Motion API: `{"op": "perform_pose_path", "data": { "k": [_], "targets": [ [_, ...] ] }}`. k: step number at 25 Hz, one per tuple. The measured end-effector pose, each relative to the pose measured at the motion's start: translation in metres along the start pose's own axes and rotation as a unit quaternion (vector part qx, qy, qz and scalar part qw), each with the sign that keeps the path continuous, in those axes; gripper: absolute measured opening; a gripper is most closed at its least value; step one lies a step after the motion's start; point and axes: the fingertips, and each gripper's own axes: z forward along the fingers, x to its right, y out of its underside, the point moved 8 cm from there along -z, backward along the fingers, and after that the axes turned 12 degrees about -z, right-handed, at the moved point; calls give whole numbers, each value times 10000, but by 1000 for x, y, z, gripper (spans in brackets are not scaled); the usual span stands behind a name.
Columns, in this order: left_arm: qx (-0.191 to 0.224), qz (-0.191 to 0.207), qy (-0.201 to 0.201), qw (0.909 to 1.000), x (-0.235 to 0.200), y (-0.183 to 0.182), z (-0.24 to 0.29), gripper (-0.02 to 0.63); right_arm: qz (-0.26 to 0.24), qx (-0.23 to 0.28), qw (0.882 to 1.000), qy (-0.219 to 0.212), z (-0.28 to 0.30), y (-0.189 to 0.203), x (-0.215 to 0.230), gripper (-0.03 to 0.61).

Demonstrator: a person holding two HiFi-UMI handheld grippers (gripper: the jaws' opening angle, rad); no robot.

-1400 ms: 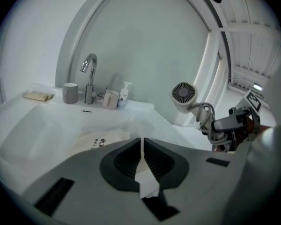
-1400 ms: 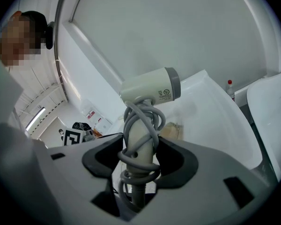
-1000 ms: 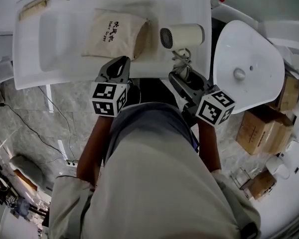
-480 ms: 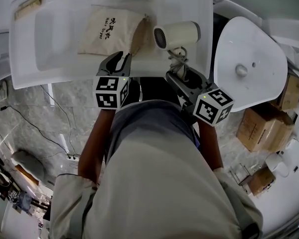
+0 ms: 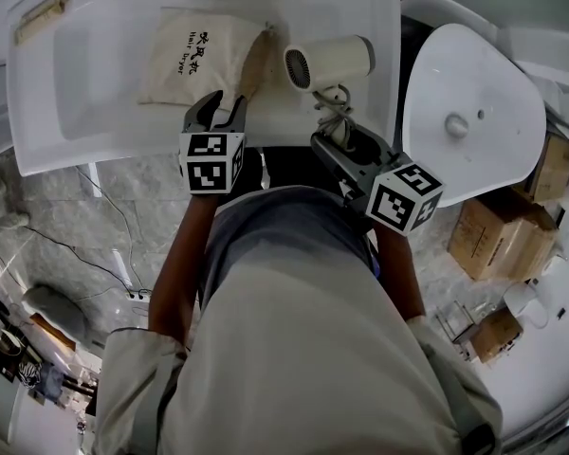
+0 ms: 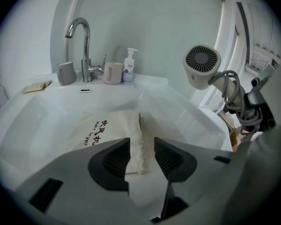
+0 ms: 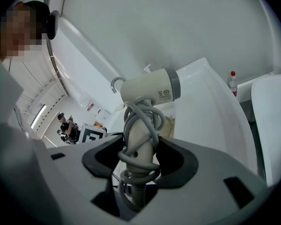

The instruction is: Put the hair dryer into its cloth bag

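A beige cloth bag with dark print lies flat in the white sink basin, its mouth toward the hair dryer. My left gripper hovers at the bag's near edge. Its jaws are opening, and the bag's edge shows in the gap without being pressed. My right gripper is shut on the handle of the cream hair dryer, which has its grey cord wound round it. In the right gripper view the dryer stands up from the jaws, barrel above the sink's right side.
A chrome tap, two cups and a soap bottle stand at the sink's back. A white toilet lid is to the right, with cardboard boxes on the floor beyond. A red-capped bottle stands behind the toilet.
The left gripper has come down to the bag's near edge and its jaws have spread apart. The right gripper still holds the dryer, shifted slightly toward the bag.
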Motion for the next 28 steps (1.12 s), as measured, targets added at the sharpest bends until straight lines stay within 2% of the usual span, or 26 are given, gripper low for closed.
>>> {"op": "perform_pose_path", "data": {
  "k": [9, 16, 22, 28],
  "targets": [
    [-427, 2, -260, 9987, -1, 0, 22, 163, 46, -17, 9999, -87, 4, -9, 9, 226],
    [-666, 791, -585, 9929, 2, 1, 34, 163, 85, -73, 9998, -157, 6, -11, 13, 226],
    [-847, 1112, -674, 9879, 7, 6, 39, 161, 81, -95, 9998, -183, 6, -11, 15, 226],
    [-809, 944, -608, 9904, 3, 5, 40, 80, 84, -110, 9997, -183, 6, -11, 17, 227]
  ]
}}
